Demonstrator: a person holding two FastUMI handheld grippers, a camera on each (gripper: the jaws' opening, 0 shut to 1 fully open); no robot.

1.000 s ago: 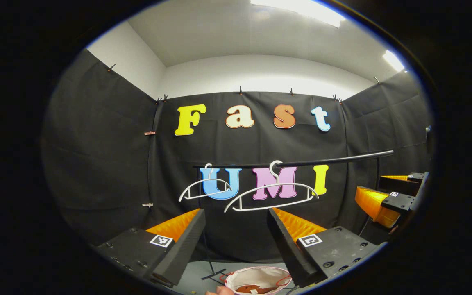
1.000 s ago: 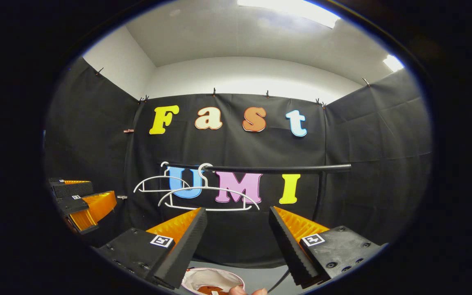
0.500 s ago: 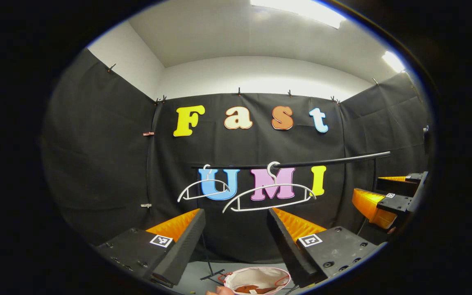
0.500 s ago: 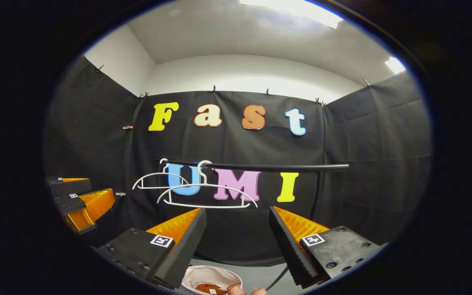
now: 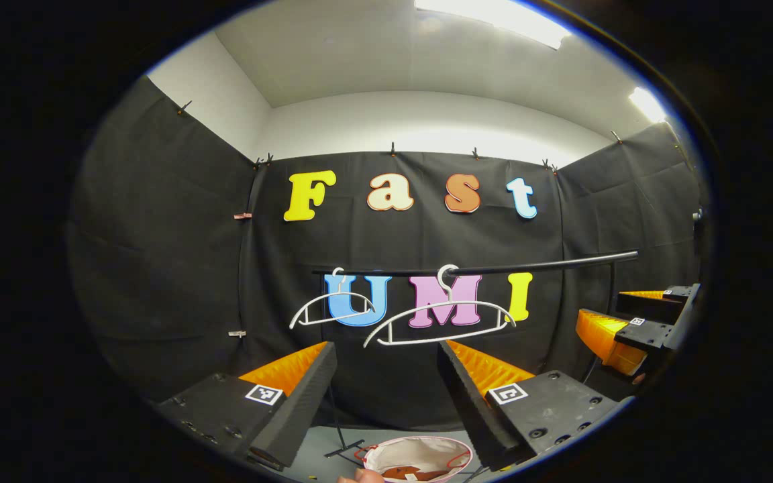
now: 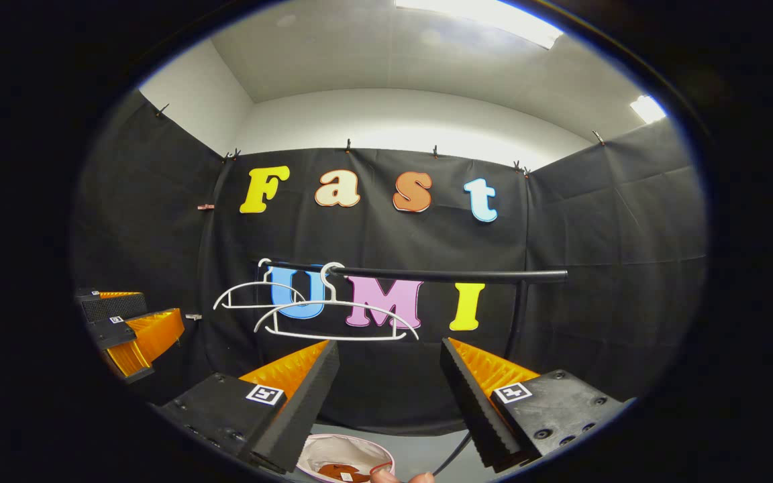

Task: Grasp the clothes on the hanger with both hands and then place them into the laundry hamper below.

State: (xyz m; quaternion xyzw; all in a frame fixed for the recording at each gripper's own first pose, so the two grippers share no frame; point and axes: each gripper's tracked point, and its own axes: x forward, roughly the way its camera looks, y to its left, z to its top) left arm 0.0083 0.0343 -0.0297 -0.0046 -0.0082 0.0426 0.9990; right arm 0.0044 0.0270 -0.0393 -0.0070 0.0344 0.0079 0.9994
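Note:
Two bare white hangers [image 5: 440,323] [image 5: 331,310] hang on a black rail [image 5: 534,267]; nothing hangs on them. The same near hanger [image 6: 336,320] and rail [image 6: 447,275] appear in the right gripper view. Low down stands the white laundry hamper [image 5: 420,451] [image 6: 333,453] with a brown garment [image 5: 400,473] [image 6: 334,473] inside. My left gripper [image 5: 386,347] is open and holds nothing, short of the hangers. My right gripper [image 6: 390,345] is likewise open and holds nothing. Each shows at the other view's edge: right gripper [image 5: 628,325], left gripper [image 6: 128,329].
The rail's upright post [image 6: 515,315] stands at the right, with its foot [image 5: 346,448] on the grey floor beside the hamper. A black cable [image 6: 450,459] runs over the floor. Fingertips of a hand [image 6: 400,477] show at the bottom edge. Black cloth walls close in on three sides.
Both grippers stay open and nearly still. The right gripper view has drifted a little, so the hangers sit slightly farther left in it.

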